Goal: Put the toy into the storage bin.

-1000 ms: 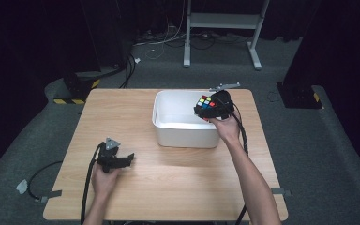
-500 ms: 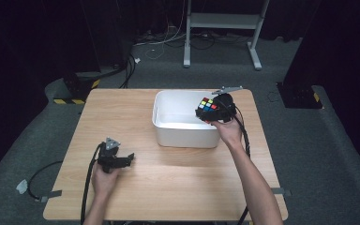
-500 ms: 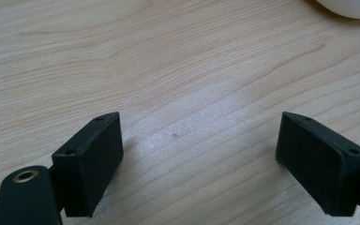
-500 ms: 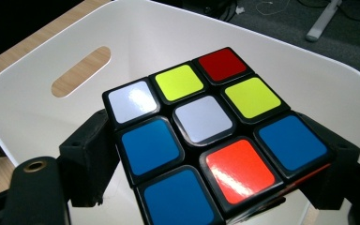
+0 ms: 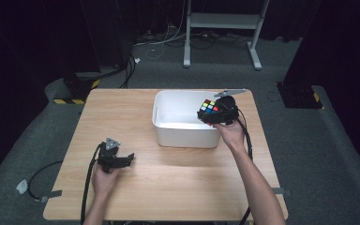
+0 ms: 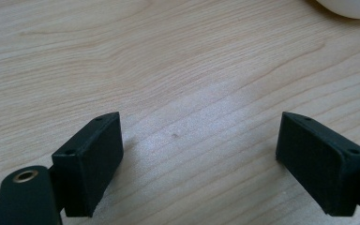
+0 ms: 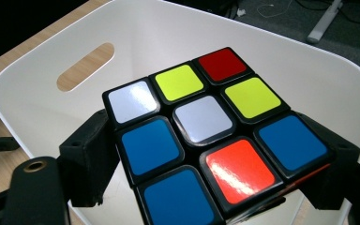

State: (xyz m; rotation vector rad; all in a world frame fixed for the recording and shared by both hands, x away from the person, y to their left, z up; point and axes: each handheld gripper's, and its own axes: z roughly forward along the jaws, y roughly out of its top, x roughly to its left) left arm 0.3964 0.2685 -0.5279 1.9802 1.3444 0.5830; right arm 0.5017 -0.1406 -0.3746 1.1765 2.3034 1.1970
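Note:
A scrambled puzzle cube (image 5: 210, 107) with blue, white, yellow, red and orange stickers is held over the right side of the white bin (image 5: 168, 123). My right gripper (image 5: 214, 112) is shut on it, its two black jaws pressing the cube's opposite sides; in the right gripper view the cube (image 7: 211, 136) sits above the bin's inside (image 7: 168, 33). My left gripper (image 5: 124, 161) rests on the wooden table (image 5: 178, 173) at the front left, open, with bare wood between its fingers (image 6: 91, 159).
The bin has a slot handle (image 7: 85, 66) in its wall, and a corner of the bin (image 6: 351, 7) shows in the left gripper view. Cables trail from both grippers across the table and over its front edge. Dark floor and a metal stand (image 5: 222, 21) lie beyond.
The right gripper with the cube has shifted slightly toward the near right over the bin. The left gripper has not moved.

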